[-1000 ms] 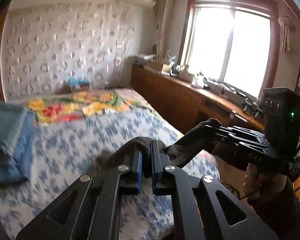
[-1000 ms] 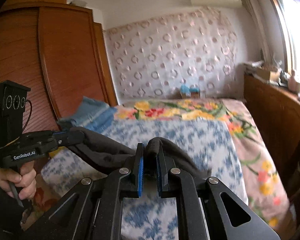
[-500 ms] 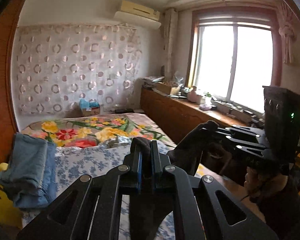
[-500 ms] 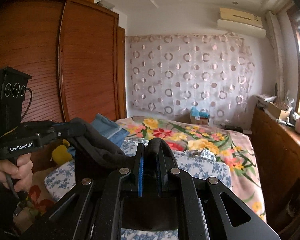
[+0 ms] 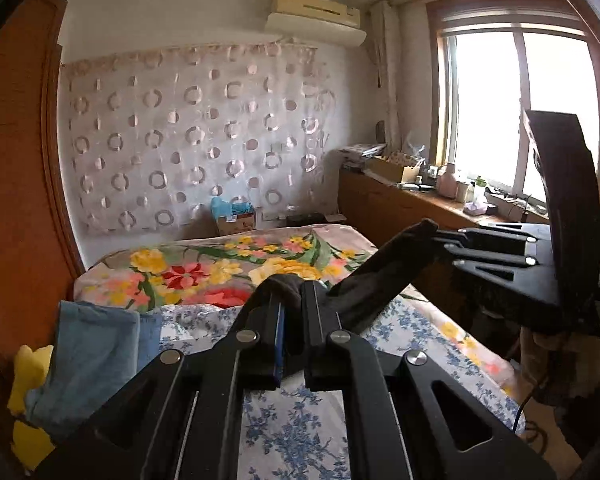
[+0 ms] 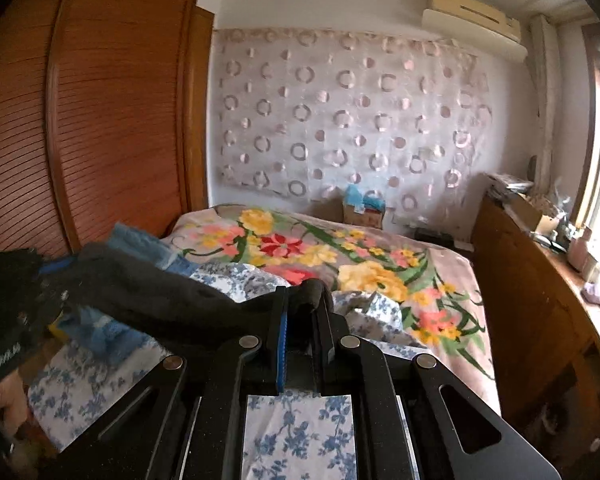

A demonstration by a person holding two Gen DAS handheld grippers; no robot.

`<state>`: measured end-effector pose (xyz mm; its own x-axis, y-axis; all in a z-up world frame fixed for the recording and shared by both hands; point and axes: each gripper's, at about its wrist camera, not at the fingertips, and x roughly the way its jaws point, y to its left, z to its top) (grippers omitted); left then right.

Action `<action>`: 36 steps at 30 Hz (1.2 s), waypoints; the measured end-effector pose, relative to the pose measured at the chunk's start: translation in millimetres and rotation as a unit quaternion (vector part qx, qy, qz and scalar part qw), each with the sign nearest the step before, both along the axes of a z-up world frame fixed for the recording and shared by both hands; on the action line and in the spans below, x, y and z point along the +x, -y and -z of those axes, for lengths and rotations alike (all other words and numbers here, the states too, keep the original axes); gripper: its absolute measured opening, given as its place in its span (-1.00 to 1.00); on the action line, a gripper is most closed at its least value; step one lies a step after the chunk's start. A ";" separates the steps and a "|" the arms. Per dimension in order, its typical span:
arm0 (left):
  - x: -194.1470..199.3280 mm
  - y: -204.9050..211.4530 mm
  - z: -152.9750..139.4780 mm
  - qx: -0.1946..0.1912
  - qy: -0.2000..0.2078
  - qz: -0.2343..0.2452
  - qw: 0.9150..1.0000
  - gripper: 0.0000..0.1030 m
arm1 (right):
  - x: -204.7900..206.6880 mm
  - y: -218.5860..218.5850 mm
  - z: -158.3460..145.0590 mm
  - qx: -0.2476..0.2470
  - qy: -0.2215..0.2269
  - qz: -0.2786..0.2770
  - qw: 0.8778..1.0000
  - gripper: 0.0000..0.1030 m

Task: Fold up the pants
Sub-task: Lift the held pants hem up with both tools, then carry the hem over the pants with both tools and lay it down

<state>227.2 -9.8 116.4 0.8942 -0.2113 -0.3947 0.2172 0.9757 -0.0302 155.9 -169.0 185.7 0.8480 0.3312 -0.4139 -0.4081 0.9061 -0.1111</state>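
Both grippers are clamped on the dark pants, which are lifted off the bed and stretched between them.

Left wrist view, from left to right: a wooden wardrobe [image 5: 16, 200] fills the left edge. At lower left a folded blue garment [image 5: 92, 352] lies on the bed over something yellow. At lower centre the left gripper [image 5: 292, 320] has its jaws pressed together on a bunched fold of the pants [image 5: 380, 280], with dark cloth humped up over the fingertips. From there the fabric runs up and to the right as a taut band to the right gripper [image 5: 440, 240] at centre right, whose fingers pinch the other end. Behind, the bed [image 5: 300, 420] carries a blue floral sheet in front and a bright flowered blanket [image 5: 204, 268] farther back. A window [image 5: 512, 112] glows at upper right.

Right wrist view, from left to right: the left gripper [image 6: 66, 266] sits at the left edge, blurred, with a bit of blue pad showing where it nips the cloth. The pants [image 6: 160, 300] stretch from it toward lower centre, where the right gripper [image 6: 300, 316] is closed tight on a fold of them. A wooden cabinet [image 6: 532, 300] runs along the right side.
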 end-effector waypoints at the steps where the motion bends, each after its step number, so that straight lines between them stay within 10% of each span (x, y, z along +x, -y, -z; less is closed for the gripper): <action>1: -1.9 -3.1 5.8 0.000 -0.006 -0.001 1.000 -0.85 | -0.9 -0.4 2.1 0.010 -0.008 -0.006 1.000 -0.82; 11: -23.1 -4.3 62.6 0.014 -0.069 0.013 0.997 -0.85 | -23.3 -21.9 55.4 0.020 -0.077 -0.049 0.996 -0.82; 36: -96.0 5.9 94.5 -0.010 -0.090 0.038 0.995 -0.85 | -62.4 10.6 99.1 0.038 -0.093 -0.077 0.992 -0.82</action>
